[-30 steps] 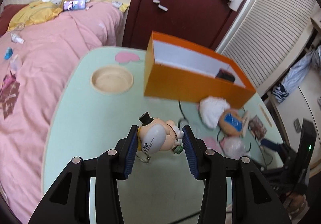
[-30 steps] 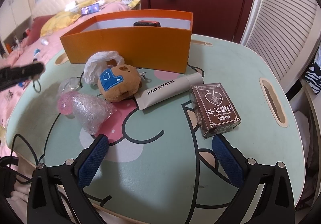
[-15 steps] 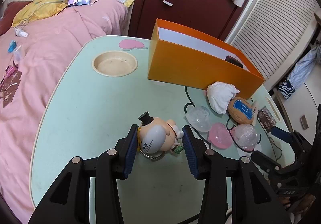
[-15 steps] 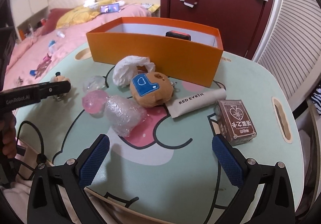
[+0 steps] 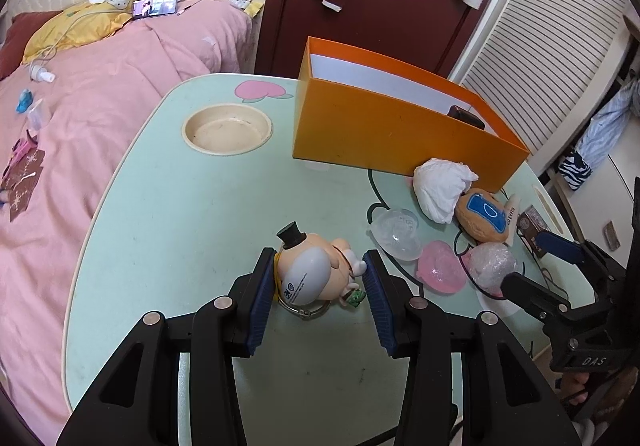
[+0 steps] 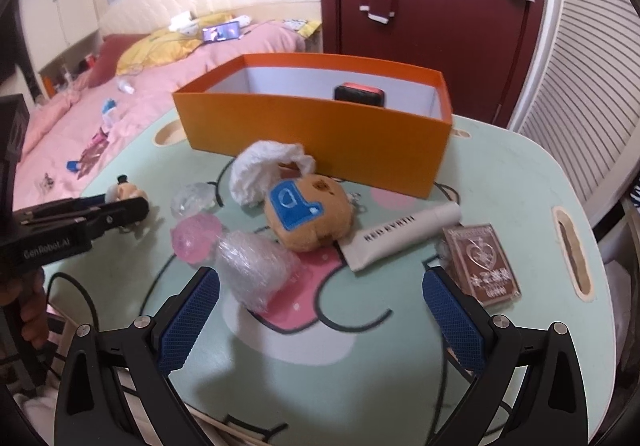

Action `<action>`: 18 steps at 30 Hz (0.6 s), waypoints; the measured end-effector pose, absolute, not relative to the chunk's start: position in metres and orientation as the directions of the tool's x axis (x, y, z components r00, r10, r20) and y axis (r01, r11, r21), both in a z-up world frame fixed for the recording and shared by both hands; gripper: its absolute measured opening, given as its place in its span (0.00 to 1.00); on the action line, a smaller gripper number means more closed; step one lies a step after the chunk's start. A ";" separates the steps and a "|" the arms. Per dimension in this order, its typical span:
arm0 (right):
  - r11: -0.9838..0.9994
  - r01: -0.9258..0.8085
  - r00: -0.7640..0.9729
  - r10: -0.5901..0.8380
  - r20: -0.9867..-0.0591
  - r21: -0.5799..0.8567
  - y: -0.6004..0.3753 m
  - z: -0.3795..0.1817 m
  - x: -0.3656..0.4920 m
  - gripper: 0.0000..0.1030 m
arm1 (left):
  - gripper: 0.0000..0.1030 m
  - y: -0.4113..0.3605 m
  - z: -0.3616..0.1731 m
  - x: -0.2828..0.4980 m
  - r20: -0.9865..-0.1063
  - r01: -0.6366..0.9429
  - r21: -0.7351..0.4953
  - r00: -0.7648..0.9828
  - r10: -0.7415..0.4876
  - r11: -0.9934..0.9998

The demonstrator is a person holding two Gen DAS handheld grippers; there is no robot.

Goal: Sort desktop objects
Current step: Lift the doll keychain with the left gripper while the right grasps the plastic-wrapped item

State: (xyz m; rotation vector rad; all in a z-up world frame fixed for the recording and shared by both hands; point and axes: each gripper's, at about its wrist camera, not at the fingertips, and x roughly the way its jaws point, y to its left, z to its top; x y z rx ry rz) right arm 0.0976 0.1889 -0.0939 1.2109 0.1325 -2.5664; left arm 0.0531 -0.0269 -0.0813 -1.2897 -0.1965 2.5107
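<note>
A small duck figurine (image 5: 310, 274) with a black top hat and a key ring sits between the blue pads of my left gripper (image 5: 318, 262), which is shut on it just above the mint-green table (image 5: 168, 230). In the right wrist view the figurine (image 6: 126, 188) and left gripper (image 6: 120, 212) show at the left. My right gripper (image 6: 320, 286) stands wide open over the table's front, holding nothing, a bubble-wrap bundle (image 6: 252, 266) just ahead of its left finger. An orange box (image 6: 320, 134) stands at the back with a black-and-red item (image 6: 360, 96) inside.
In front of the box lie a white crumpled bag (image 6: 264, 166), a brown plush with a blue patch (image 6: 308, 218), a clear shell (image 6: 192, 196), a pink shell (image 6: 196, 236), a cream tube (image 6: 400, 236) and a brown card box (image 6: 480, 262). A pink bed (image 5: 80, 118) borders the table's left.
My left gripper has kept its grip on the figurine and drawn back slightly from the box. The right gripper rose a little and swung its view left, staying open.
</note>
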 end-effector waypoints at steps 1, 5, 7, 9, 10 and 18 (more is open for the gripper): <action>-0.946 0.321 -0.595 -0.244 -0.766 0.051 0.186 -0.094 0.097 0.89 | 0.44 -0.027 -0.081 0.053 -0.769 -0.211 -0.259 -0.546 0.333 -0.943; -0.924 0.381 -0.566 -0.269 -0.779 0.042 0.169 -0.099 0.093 0.74 | 0.44 -0.026 -0.081 0.053 -0.770 -0.213 -0.253 -0.546 0.329 -0.944; -0.919 0.393 -0.551 -0.272 -0.789 0.043 0.164 -0.105 0.090 0.66 | 0.44 -0.025 -0.082 0.053 -0.771 -0.214 -0.251 -0.546 0.328 -0.944; -0.918 0.396 -0.564 -0.268 -0.781 0.029 0.161 -0.109 0.088 0.50 | 0.44 -0.025 -0.082 0.054 -0.770 -0.213 -0.250 -0.547 0.327 -0.944; -0.915 0.402 -0.569 -0.271 -0.776 0.025 0.160 -0.109 0.088 0.37 | 0.44 -0.025 -0.082 0.054 -0.770 -0.213 -0.250 -0.547 0.327 -0.945; -0.917 0.392 -0.562 -0.302 -0.770 0.073 0.164 -0.108 0.088 0.36 | 0.44 -0.025 -0.081 0.054 -0.775 -0.210 -0.263 -0.535 0.336 -0.942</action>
